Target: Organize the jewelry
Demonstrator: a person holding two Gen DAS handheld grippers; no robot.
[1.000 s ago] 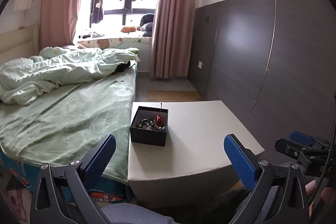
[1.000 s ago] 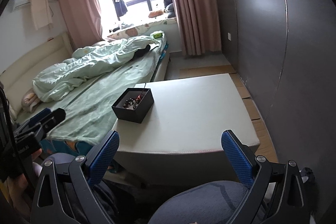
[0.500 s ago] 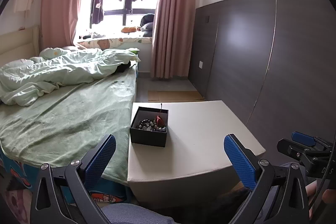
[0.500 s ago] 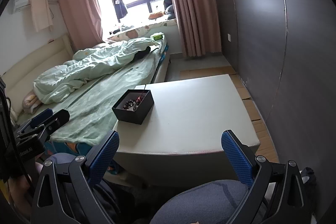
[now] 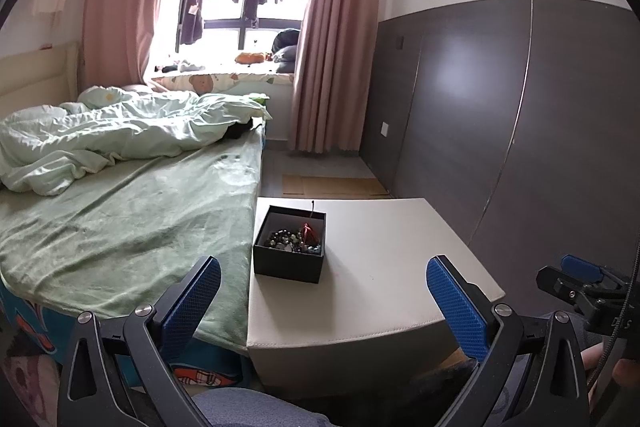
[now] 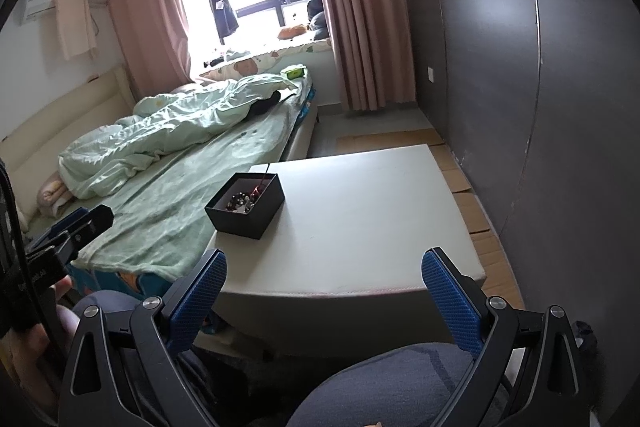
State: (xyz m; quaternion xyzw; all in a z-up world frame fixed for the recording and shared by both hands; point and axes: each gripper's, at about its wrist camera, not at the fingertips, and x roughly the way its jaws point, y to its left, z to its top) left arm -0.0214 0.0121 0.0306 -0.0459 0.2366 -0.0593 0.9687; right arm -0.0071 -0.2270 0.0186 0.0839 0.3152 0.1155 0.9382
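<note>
A black open box (image 5: 289,247) sits on the left part of a white low table (image 5: 380,267), next to the bed. It holds a heap of beaded jewelry (image 5: 290,241) with a red tassel piece. The box also shows in the right wrist view (image 6: 245,206), with the jewelry (image 6: 244,201) inside. My left gripper (image 5: 323,297) is open and empty, held well short of the table's near edge. My right gripper (image 6: 323,291) is open and empty, also short of the table (image 6: 360,219).
A bed with a green sheet (image 5: 120,219) and a rumpled quilt lies left of the table. A dark panelled wall (image 5: 500,127) runs along the right. Cardboard sheets (image 6: 472,203) lie on the floor by the wall. My knees (image 6: 380,387) are below the grippers.
Both grippers have shifted slightly; the box appears a little nearer in the right wrist view. Both stay open and empty. The box has not moved.
</note>
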